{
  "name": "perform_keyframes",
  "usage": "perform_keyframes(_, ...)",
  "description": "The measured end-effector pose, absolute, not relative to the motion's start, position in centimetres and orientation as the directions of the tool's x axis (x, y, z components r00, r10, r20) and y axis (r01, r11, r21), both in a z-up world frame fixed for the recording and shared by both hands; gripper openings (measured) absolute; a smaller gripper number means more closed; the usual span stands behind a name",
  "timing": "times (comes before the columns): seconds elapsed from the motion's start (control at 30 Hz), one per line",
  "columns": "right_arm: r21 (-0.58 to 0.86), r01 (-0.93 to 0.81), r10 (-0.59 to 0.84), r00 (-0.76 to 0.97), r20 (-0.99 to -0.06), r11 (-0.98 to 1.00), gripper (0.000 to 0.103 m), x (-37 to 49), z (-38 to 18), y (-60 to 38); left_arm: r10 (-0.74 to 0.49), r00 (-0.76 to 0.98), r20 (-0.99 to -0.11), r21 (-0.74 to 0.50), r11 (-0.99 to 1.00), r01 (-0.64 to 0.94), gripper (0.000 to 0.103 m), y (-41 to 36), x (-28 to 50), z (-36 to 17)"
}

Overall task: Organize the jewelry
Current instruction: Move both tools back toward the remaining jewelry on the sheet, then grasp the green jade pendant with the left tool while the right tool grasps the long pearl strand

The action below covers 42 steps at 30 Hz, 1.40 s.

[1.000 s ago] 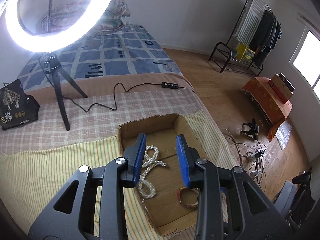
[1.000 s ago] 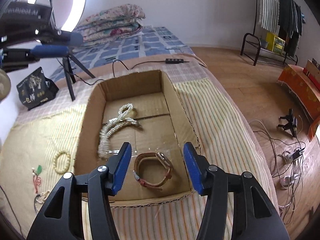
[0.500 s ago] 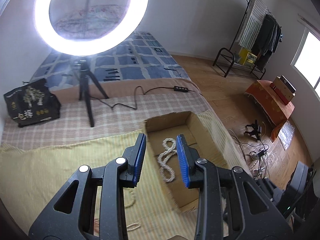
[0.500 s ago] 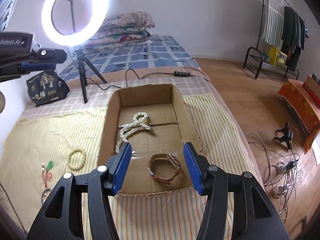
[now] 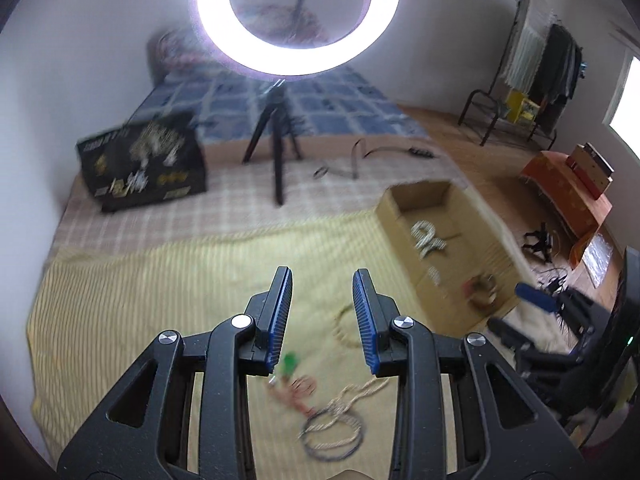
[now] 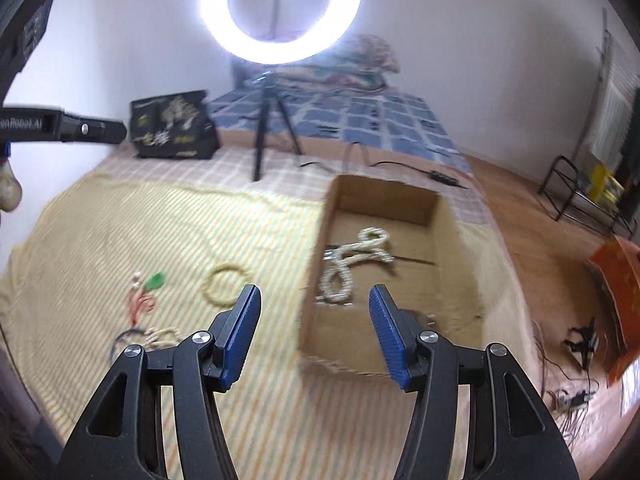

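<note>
Both tongs (image 5: 322,316) (image 6: 314,332) spread and empty, now left of the box (image 6: 380,200), above loose jewelry (image 5: 320,400).

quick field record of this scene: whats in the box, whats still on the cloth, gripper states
box: cardboard, open top, on the bed
in box: pearl necklace; watch, blurred
on cloth: bead bracelet, green pendant on red cord, tangled chains
left gripper: open, empty, over the loose pieces
right gripper: open, empty, at the box's near left wall
background: ring light on tripod, black bag
</note>
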State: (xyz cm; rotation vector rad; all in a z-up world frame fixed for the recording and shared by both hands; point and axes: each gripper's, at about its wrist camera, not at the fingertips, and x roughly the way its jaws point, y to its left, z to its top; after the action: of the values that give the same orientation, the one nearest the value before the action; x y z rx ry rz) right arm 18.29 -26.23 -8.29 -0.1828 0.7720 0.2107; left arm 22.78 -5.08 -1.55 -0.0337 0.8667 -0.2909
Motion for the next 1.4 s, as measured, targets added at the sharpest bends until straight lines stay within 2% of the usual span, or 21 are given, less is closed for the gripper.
perform_keyframes(0.23, 0.013, -0.323, 0.211, 0.588, -0.781, 0.946, 0.055, 18.4, -10.1, -23.0, -0.282, 0.545, -0.789, -0.222, 0.959, 0.175, 0.031, -0.6, 21.5, -6.0)
perform_keyframes(0.47, 0.155, -0.325, 0.293, 0.435, -0.851, 0.933, 0.055, 18.0, -13.5, -20.9, -0.304, 0.485, -0.820, -0.248, 0.952, 0.177, 0.031, -0.1, 22.1, -9.6)
perform_keyframes(0.67, 0.234, -0.253, 0.314, 0.350, -0.882, 0.939, 0.055, 18.3, -16.6, -20.9, -0.339, 0.417, -0.843, -0.280, 0.940, 0.197, 0.031, -0.6, 22.8, -11.8)
perform_keyframes(0.87, 0.373, -0.098, 0.385, 0.290, -0.876, 0.922, 0.053, 19.8, -19.1, -22.5, -0.352, 0.375, -0.858, -0.296, 0.934, 0.201, 0.031, -1.1, 23.5, -13.3)
perform_keyframes(1.0, 0.386, -0.057, 0.386, 0.278, -0.880, 0.921, 0.046, 20.6, -19.9, -22.6, -0.360, 0.356, -0.862, -0.304, 0.930, 0.205, 0.031, -1.5, 23.9, -14.1)
perform_keyframes(1.13, 0.407, -0.020, 0.396, 0.285, -0.873, 0.913, 0.046, 21.4, -20.3, -22.6, -0.363, 0.337, -0.869, -0.308, 0.929, 0.206, 0.031, -1.8, 24.3, -15.0)
perform_keyframes(1.2, 0.411, -0.009, 0.396, 0.290, -0.871, 0.911, 0.042, 21.7, -20.5, -22.5, -0.362, 0.327, -0.873, -0.306, 0.928, 0.210, 0.031, -2.1, 24.5, -15.4)
perform_keyframes(1.4, 0.372, -0.031, 0.363, 0.308, -0.880, 0.928, 0.040, 22.2, -20.7, -21.7, -0.331, 0.306, -0.893, -0.267, 0.935, 0.234, 0.031, -3.4, 25.0, -16.9)
